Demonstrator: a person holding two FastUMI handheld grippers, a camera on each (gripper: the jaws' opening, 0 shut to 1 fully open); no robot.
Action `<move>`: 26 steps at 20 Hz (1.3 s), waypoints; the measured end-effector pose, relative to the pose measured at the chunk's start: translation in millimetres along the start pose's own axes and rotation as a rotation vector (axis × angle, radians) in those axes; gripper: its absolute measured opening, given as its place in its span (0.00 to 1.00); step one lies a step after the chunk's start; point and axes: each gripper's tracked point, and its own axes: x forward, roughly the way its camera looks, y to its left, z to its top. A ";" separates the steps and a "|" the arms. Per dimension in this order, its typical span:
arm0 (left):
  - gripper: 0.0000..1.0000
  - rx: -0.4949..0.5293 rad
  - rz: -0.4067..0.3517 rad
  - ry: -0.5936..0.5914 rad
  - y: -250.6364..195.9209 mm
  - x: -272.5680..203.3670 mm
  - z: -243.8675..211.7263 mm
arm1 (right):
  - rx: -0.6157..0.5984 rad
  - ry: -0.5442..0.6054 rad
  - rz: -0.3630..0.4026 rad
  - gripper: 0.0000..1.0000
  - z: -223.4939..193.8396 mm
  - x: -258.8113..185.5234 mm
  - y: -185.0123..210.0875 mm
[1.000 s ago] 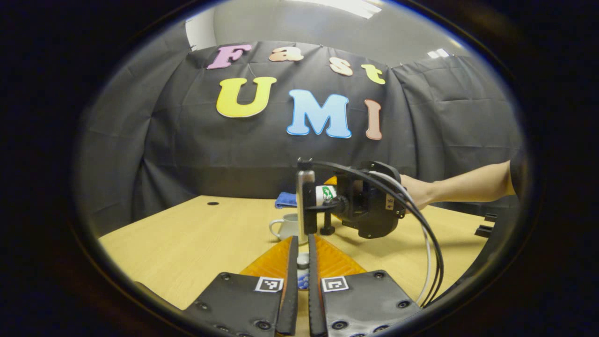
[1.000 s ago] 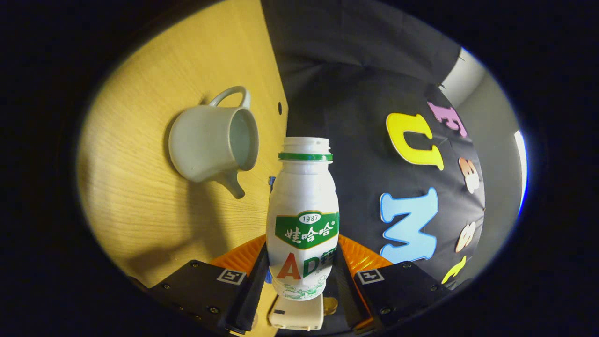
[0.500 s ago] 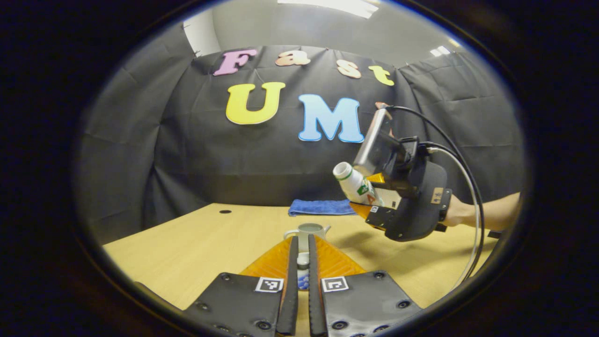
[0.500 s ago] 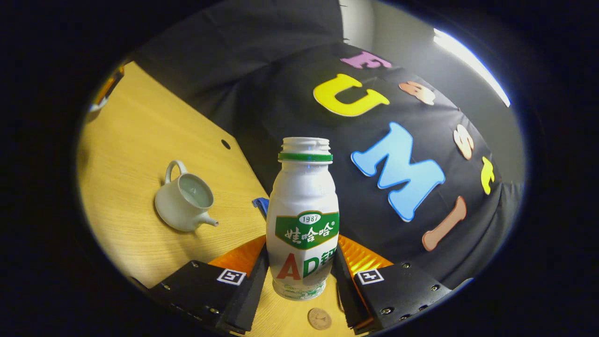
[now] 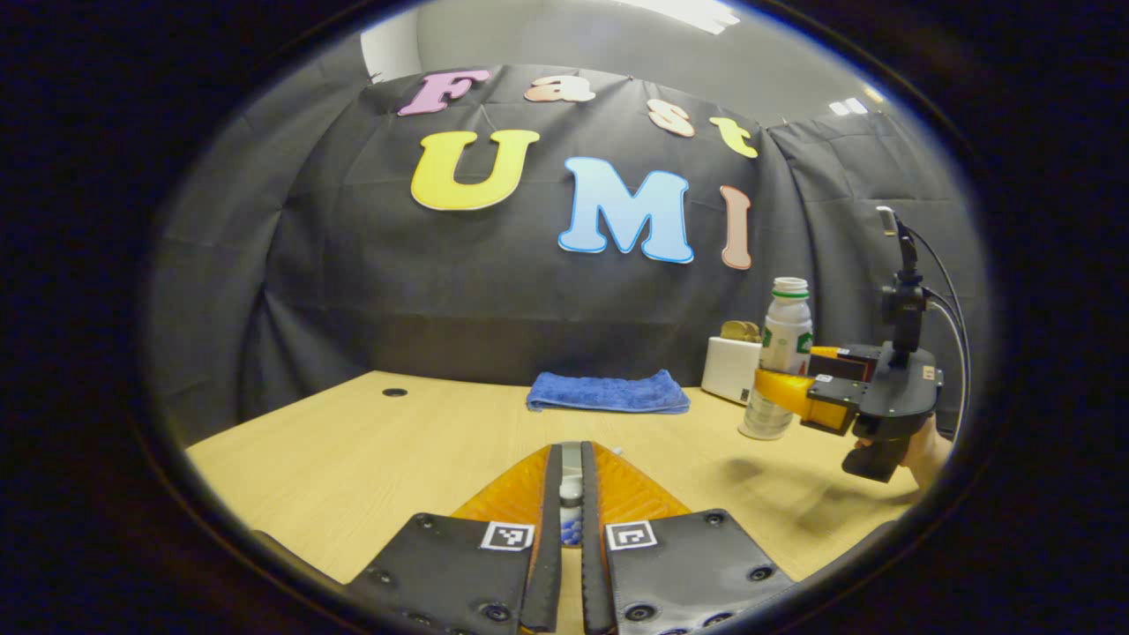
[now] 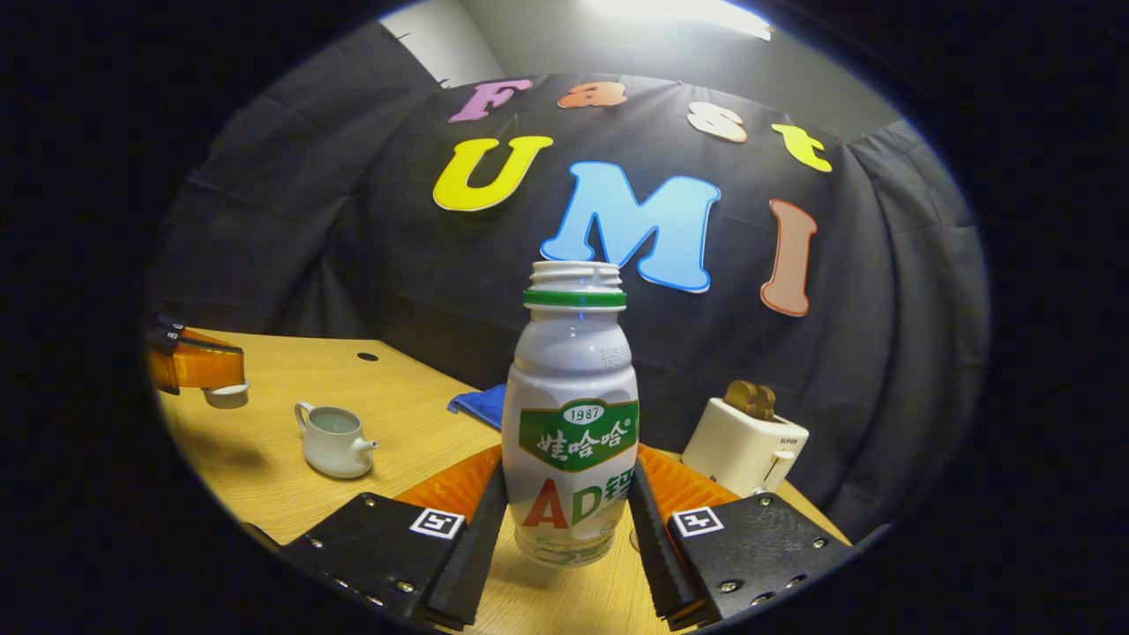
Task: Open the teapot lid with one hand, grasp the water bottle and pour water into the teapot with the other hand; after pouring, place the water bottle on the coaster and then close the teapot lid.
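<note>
Right gripper view has the water bottle [image 6: 571, 414] upright, pinched between both fingers of the right gripper [image 6: 569, 529], low over the desk [image 6: 291, 494] toward its right edge. The coaster isn't visible; I judge a level, slow lowering suits. The teapot [image 6: 333, 439] stands open near the middle. The left gripper [image 5: 570, 529], nearly closed, pinches the lid [image 6: 226, 394].

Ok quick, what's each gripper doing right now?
Left gripper: shut on the teapot lid, held up off the teapot.
Right gripper: shut on the water bottle, which is upright.
</note>
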 end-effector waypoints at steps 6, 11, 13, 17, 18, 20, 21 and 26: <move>0.20 0.074 -0.048 -0.014 -25.6 67.2 15.2 | 0.163 0.066 0.019 0.71 -17.3 -14.7 -10.0; 0.20 0.156 -0.023 0.026 -27.2 110.4 1.2 | 0.197 0.005 -0.073 0.71 -12.6 -12.1 -14.3; 0.19 0.159 0.007 0.041 -14.5 117.3 -6.1 | 0.234 -0.008 -0.112 0.71 -2.9 -13.4 -21.9; 0.20 0.138 0.011 0.084 -10.2 121.4 -22.4 | 0.260 -0.004 -0.145 0.71 -4.3 -20.6 -39.7; 0.16 0.140 0.010 0.086 -10.8 120.7 -24.6 | 0.259 -0.001 -0.145 0.71 -4.4 -20.4 -36.8; 0.20 0.149 0.008 0.082 -12.0 121.6 -22.1 | 0.260 0.004 -0.142 0.71 -4.8 -18.8 -34.3; 0.19 0.151 0.011 0.082 -11.4 122.6 -22.8 | 0.261 0.005 -0.146 0.71 -4.8 -19.0 -34.9; 0.20 0.140 0.016 0.088 -11.0 121.4 -26.9 | 0.265 -0.013 -0.160 0.71 0.6 -24.5 -37.3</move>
